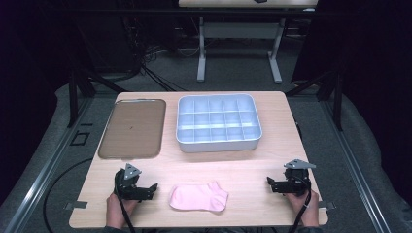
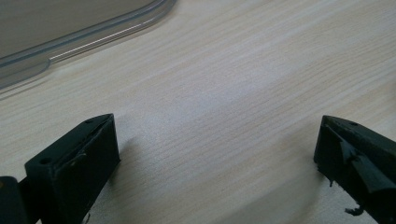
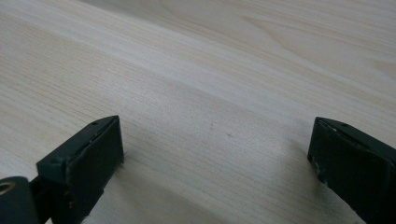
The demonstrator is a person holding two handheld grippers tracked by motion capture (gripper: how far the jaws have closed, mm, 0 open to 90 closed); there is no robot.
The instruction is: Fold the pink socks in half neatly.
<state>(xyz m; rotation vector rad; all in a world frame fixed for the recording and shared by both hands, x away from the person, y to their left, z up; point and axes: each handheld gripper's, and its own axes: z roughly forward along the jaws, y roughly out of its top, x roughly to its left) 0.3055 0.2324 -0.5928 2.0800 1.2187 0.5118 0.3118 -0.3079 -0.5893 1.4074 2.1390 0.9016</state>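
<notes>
A pink sock [image 1: 198, 196] lies flat near the table's front edge, in the middle. My left gripper [image 1: 153, 191] rests on the table just left of the sock, jaws pointing toward it and apart from it. In the left gripper view my left gripper [image 2: 217, 128] is open, with bare wood between the jaws. My right gripper [image 1: 271, 185] sits on the table well to the right of the sock, jaws pointing left. In its own view my right gripper [image 3: 215, 126] is open over bare wood. A hand holds each gripper at the front edge.
A flat brown tray [image 1: 131, 128] lies at the back left; its rounded corner [image 2: 93, 32] shows in the left gripper view. A pale grey box with several compartments [image 1: 218, 122] stands at the back centre. Bare wooden table [image 1: 233, 167] lies between these and the grippers.
</notes>
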